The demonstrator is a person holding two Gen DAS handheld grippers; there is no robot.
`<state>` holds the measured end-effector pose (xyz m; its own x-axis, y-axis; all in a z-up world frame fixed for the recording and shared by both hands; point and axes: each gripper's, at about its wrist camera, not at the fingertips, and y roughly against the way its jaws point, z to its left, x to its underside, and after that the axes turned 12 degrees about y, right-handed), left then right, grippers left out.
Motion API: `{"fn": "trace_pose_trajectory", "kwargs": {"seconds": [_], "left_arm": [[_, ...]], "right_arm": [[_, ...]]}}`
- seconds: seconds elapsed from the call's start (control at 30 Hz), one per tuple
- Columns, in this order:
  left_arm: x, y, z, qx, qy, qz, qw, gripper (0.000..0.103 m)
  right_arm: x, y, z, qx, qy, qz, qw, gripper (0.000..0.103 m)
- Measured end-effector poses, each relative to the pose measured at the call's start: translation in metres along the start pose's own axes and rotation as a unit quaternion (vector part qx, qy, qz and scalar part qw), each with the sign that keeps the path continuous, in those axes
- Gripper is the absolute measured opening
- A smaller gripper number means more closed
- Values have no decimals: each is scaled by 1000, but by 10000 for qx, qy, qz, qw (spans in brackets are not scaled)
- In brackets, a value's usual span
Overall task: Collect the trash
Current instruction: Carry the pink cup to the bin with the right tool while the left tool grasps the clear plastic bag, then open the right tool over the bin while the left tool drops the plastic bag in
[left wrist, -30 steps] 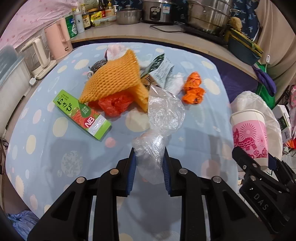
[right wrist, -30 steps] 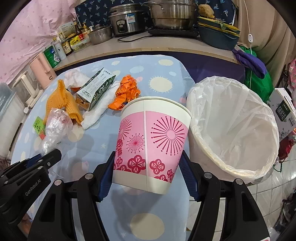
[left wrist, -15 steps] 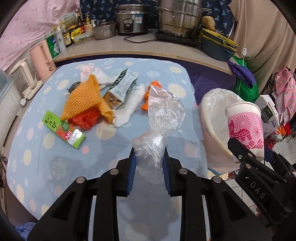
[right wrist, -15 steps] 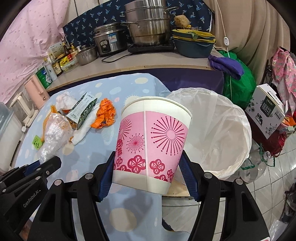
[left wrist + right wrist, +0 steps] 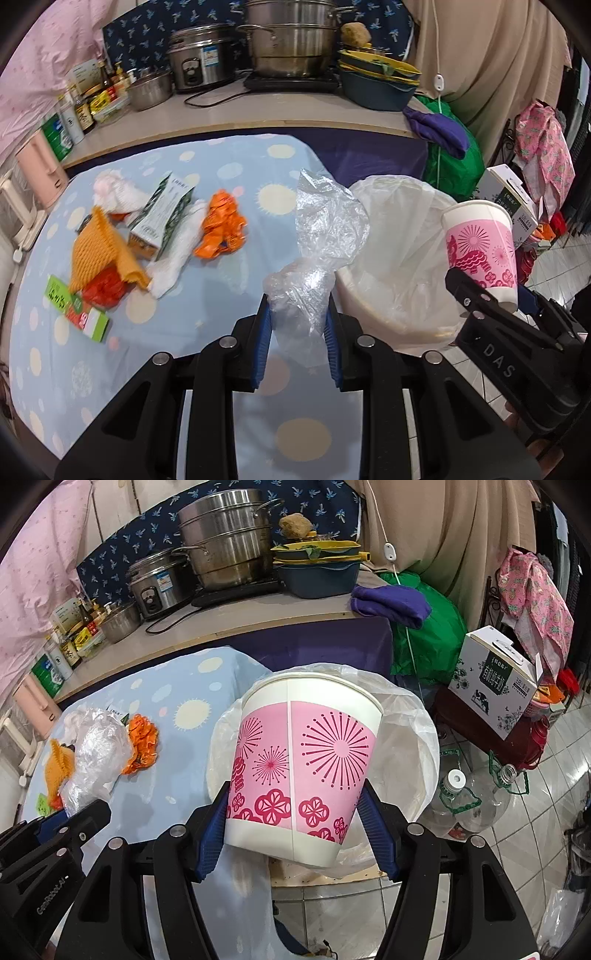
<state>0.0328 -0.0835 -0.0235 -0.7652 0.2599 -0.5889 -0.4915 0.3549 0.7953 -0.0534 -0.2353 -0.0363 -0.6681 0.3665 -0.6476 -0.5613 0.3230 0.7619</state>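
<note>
Two grippers each carry one piece of trash. From the left wrist view, a green box (image 5: 77,313), orange foam net (image 5: 103,254), carton (image 5: 161,218) and orange wrapper (image 5: 221,226) lie on the dotted tablecloth (image 5: 155,325) toward ten o'clock. The left gripper (image 5: 297,325) is clamped on a clear plastic bag (image 5: 314,266). At two o'clock, the lined bin (image 5: 402,258). The right gripper (image 5: 295,830) grasps a pink paper cup (image 5: 303,760) in front of that bin's mouth.

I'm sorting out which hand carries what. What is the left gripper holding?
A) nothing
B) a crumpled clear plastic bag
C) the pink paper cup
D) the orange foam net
B: the left gripper has its blue pads pressed on the clear plastic bag; the right gripper holds the pink cup.
</note>
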Motion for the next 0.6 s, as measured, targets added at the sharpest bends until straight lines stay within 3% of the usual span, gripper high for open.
{"fn": "trace_pose_trajectory", "kwargs": {"seconds": [0.6], "left_arm": [[-15, -55, -57, 118, -323, 241, 9991, 26]], "right_arm": [[-5, -42, -37, 215, -306, 289, 9989, 64]]}}
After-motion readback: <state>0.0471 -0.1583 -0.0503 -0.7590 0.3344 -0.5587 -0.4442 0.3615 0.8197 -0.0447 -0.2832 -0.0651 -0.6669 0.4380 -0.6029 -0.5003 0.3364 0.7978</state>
